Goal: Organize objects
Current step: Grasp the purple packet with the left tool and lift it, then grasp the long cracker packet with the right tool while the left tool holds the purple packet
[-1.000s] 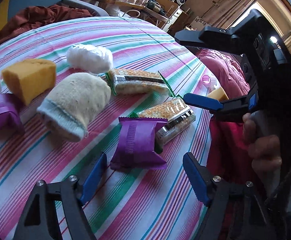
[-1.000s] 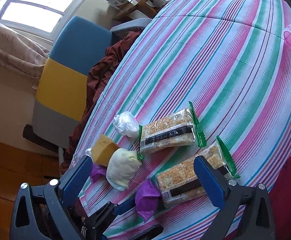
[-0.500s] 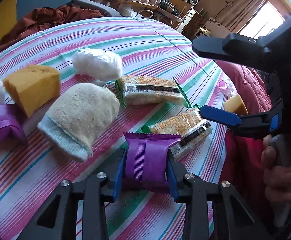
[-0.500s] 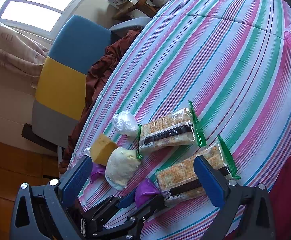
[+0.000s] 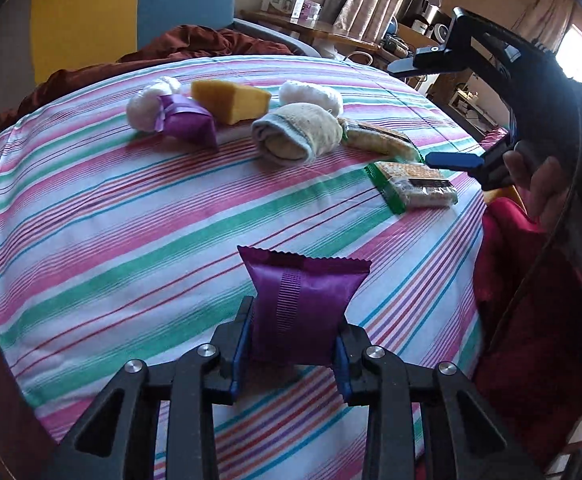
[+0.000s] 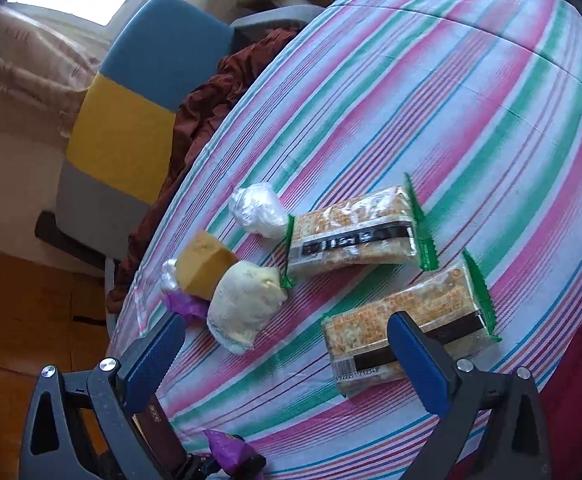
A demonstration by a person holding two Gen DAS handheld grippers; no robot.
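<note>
My left gripper [image 5: 293, 320] has its jaws closing on a purple packet [image 5: 303, 292], pads pressing both its sides, above the striped tablecloth [image 5: 131, 220] near the front edge. The same packet [image 6: 227, 450] peeks in low in the right wrist view. My right gripper [image 6: 285, 328] stands open and empty over a cracker pack [image 6: 403, 324] and a rolled sock [image 6: 243, 304]. Behind them lie a second cracker pack [image 6: 355, 236], a yellow sponge [image 6: 203, 266], a white plastic bundle [image 6: 257, 210] and another purple packet [image 6: 185, 304].
A blue and yellow chair [image 6: 139, 92] with a dark red cloth [image 6: 207, 104] stands past the table's far edge. Red fabric [image 5: 511, 280] hangs at the right side. A cluttered wooden desk [image 5: 311, 28] is in the background.
The left gripper went from open around the purple packet to shut on it, then carried it away from the cracker pack toward the table's near edge. The right gripper hardly moved.
</note>
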